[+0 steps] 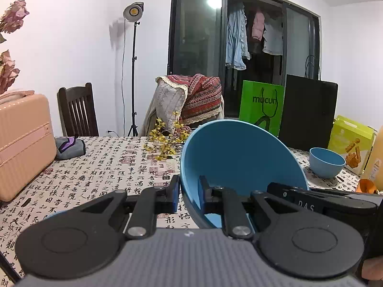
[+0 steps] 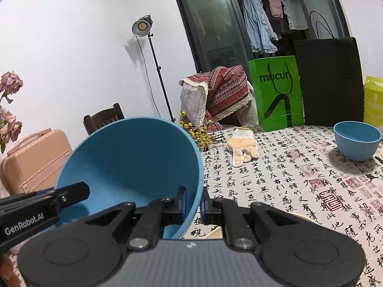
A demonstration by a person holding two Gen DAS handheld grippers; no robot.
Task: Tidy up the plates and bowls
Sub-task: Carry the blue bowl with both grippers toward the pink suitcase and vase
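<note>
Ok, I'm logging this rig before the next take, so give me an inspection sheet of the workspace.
Surface: table under a calligraphy-print cloth.
Job's things: big blue bowl, tilted, held off the table; small blue bowl upright, far right.
Clutter: glove, yellow flowers, pink case, grey pouch, bags.
Grippers: left gripper and right gripper both shut on the big bowl's rim.
Cables: lamp cord down the wall.
Surroundings: chairs, studio lamp, hanging clothes.

Two smooth blue round bowls, one large and one small, two black two-finger grippers, one knitted white-and-yellow work glove, one green paper bag, one black paper bag.
</note>
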